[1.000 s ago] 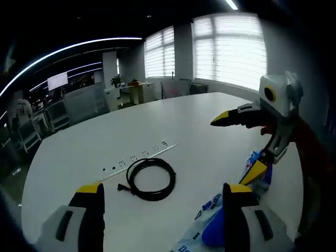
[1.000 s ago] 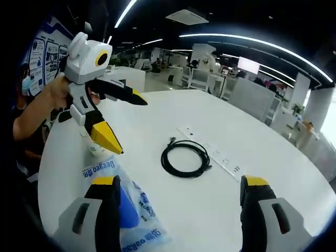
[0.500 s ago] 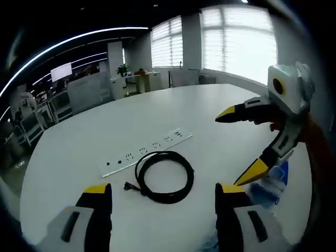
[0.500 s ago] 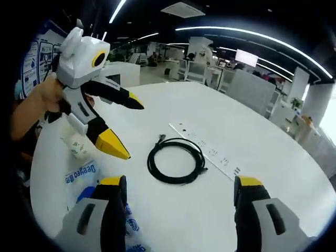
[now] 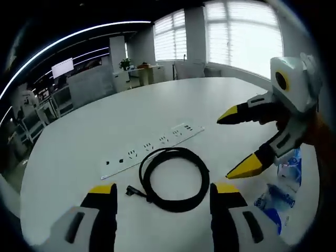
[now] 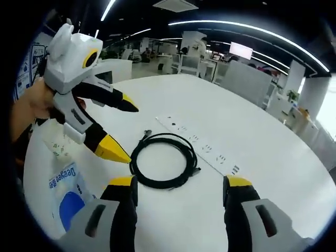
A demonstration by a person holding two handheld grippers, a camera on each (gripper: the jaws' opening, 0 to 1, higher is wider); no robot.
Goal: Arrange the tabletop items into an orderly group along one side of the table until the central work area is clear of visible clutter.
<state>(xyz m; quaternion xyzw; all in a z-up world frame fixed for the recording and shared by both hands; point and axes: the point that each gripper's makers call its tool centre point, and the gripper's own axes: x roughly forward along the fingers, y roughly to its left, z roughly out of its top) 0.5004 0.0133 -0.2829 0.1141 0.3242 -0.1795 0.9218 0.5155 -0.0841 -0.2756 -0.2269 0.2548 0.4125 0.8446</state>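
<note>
The coiled black cable (image 5: 173, 178) is lying near the middle of the white bench (image 5: 79, 147), just beside a long white power strip (image 5: 152, 144) that is running at a slant across the surface; in the right gripper view the same cable (image 6: 164, 167) and strip (image 6: 202, 146) are sitting directly ahead. A blue-and-white plastic packet (image 6: 63, 191) is resting near the bench edge on the person's side, and it is showing in the left gripper view at the lower right (image 5: 281, 186).

The left gripper (image 5: 163, 197) is hovering low with its fingers spread wide and holding nothing; the cable is lying between and just beyond them. The right gripper (image 6: 178, 191) is likewise standing wide open and empty, framing the same coil from the opposite side. Each gripper is appearing in the other's view, jaws parted, near the cable (image 5: 247, 142) (image 6: 113, 128).

Judgement: both grippers are converging on the cable because it is the loose item occupying the centre; gathering it appears to be the step in hand. The coil is limp and may unwind if pinched at a single strand.
</note>
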